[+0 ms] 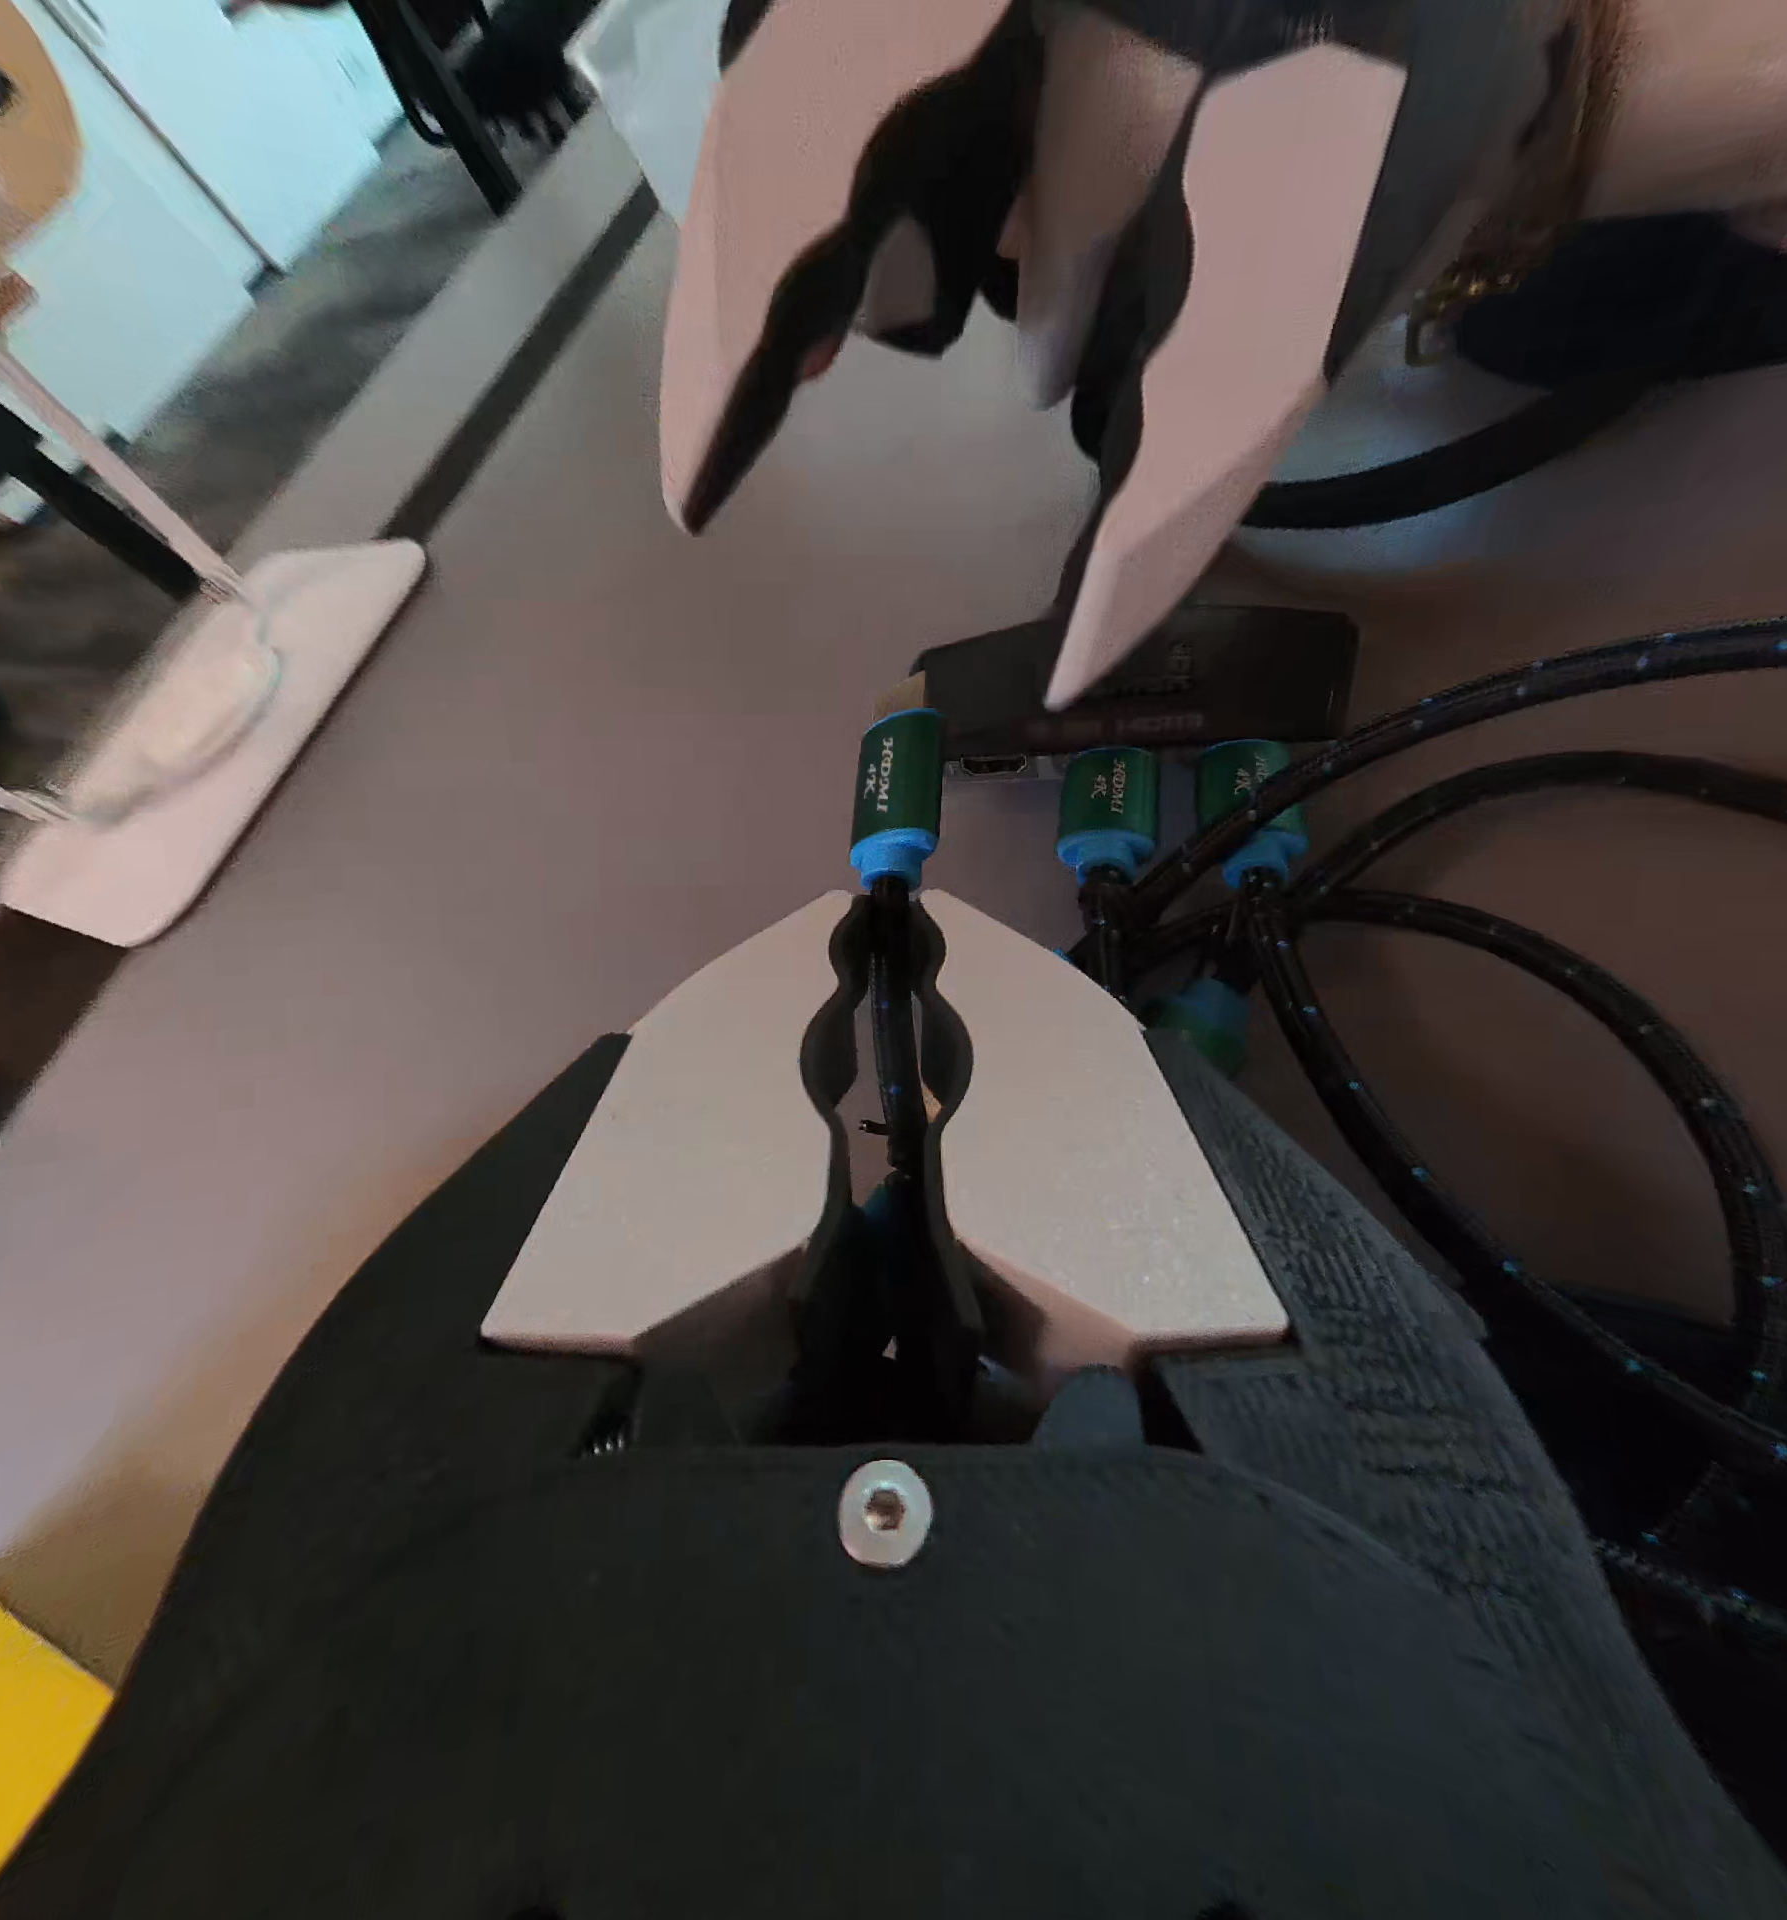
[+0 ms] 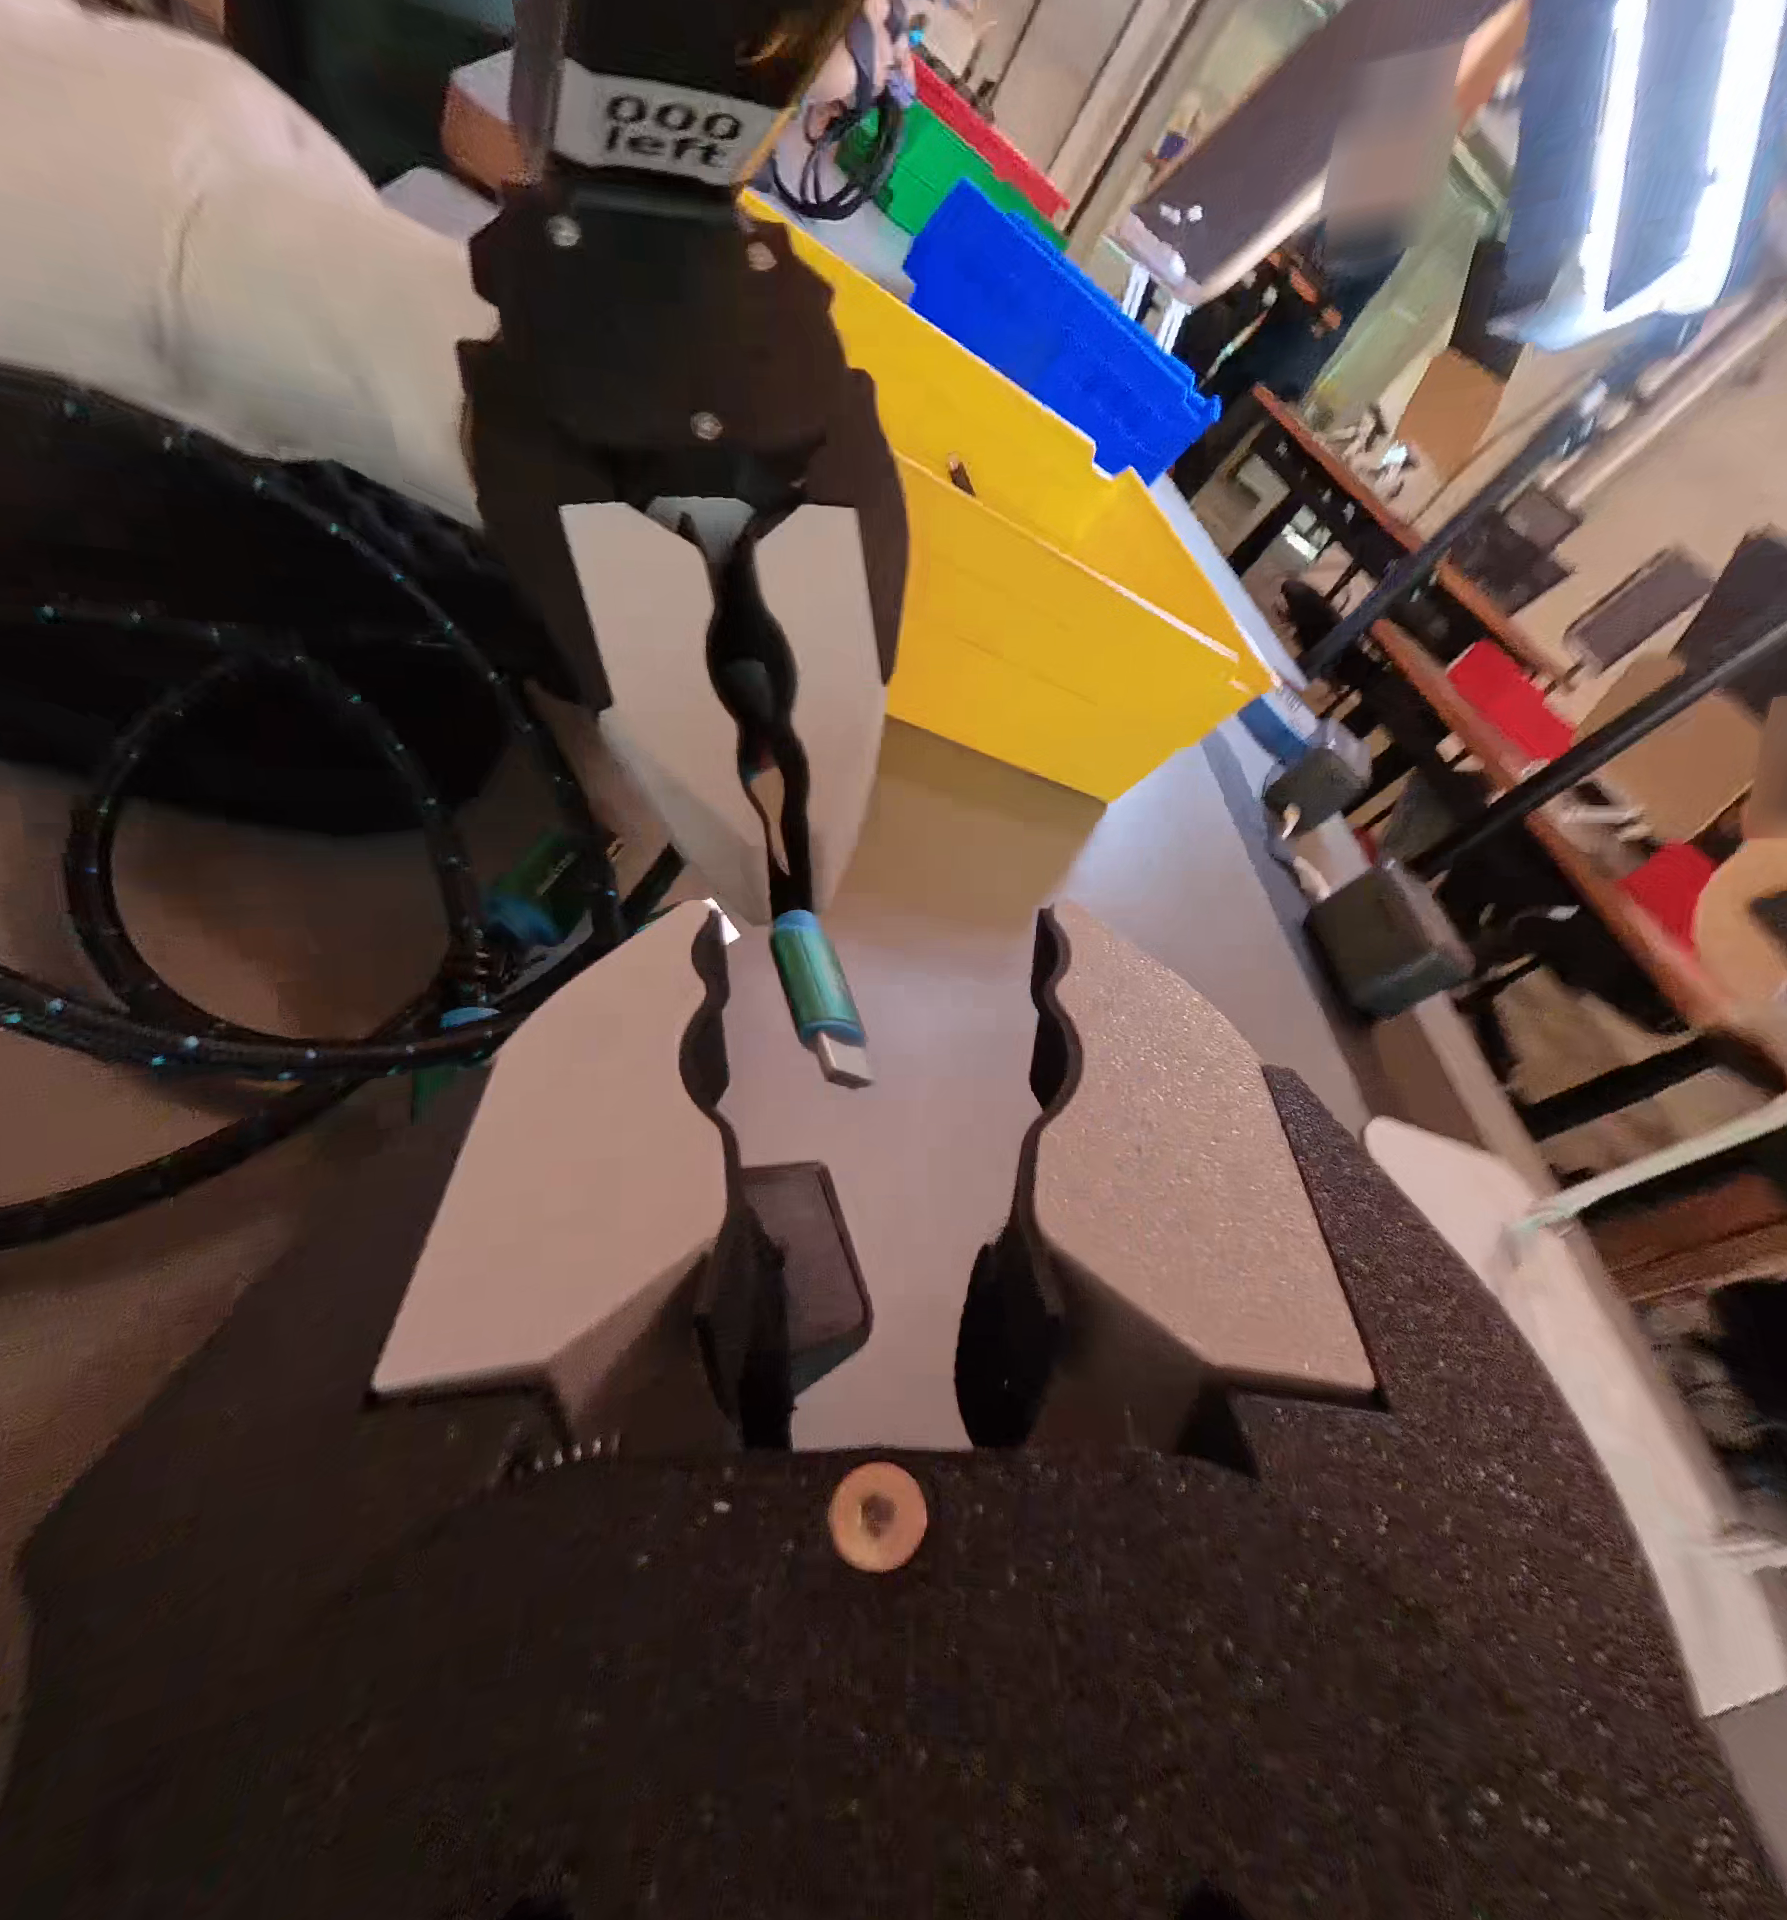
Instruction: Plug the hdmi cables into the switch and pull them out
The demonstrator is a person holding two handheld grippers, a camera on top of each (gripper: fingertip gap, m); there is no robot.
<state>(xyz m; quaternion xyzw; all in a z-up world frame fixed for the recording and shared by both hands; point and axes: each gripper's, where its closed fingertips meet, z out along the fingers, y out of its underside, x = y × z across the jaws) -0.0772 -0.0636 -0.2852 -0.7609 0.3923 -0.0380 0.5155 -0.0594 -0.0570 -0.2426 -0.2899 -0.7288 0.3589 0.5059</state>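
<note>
Here the left gripper (image 1: 881, 902) pinches a cable (image 1: 891, 1029) just behind its green plug (image 1: 897, 795), keeping the free tip aimed near the switch (image 1: 1253, 675); two plugs (image 1: 1107, 805) sit in its ports. The right gripper (image 1: 873, 613), spread, presses one fingertip (image 1: 1086, 665) on the switch, probably steadying it. Plugs and switch bear small writing

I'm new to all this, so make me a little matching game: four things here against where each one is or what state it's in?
1. left gripper
2. right gripper
3. switch
4. yellow bin

a. open, holding nothing
b. beyond the held plug
c. shut on a cable
d. behind the left gripper, seen from the right wrist

Pairs: 1-c, 2-a, 3-b, 4-d
</note>
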